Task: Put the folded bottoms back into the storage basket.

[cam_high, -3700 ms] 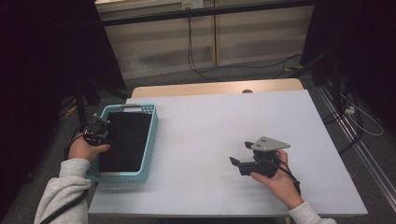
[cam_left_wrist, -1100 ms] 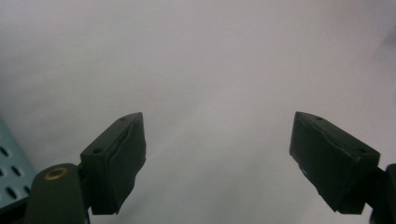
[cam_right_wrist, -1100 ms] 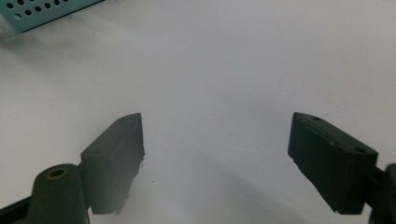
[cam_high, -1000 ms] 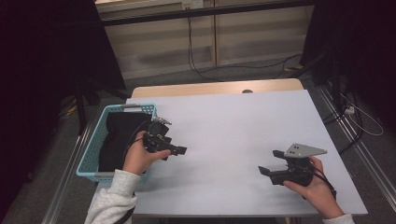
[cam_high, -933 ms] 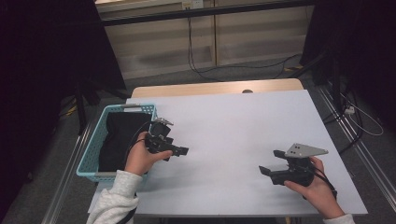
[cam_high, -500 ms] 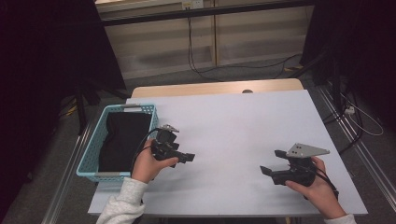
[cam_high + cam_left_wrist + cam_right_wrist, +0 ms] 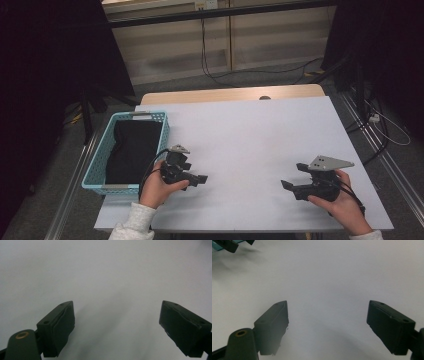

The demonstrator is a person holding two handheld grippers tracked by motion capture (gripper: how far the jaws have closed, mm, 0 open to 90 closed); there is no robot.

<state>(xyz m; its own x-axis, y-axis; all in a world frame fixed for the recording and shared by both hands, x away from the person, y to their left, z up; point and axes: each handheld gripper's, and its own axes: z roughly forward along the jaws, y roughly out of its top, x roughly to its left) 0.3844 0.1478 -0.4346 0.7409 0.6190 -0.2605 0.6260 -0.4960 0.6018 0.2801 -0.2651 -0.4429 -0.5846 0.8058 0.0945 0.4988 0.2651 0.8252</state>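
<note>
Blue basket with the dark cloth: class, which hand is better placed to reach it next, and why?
Left, probably: the left gripper sits just beside the blue basket holding the dark cloth; the right gripper rests across the table, jaws open.

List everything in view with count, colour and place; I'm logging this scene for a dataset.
White rectangular table: one, white top with a wooden strip at its far edge, centre of the high view.
Light blue plastic basket: one, on the table's left edge.
Black folded cloth: one, lying inside the basket.
Left gripper: one, black, held low over the table just right of the basket, jaws open with nothing between them.
Right gripper: one, black with a grey plate, near the table's right front, jaws open, holding nothing.
</note>
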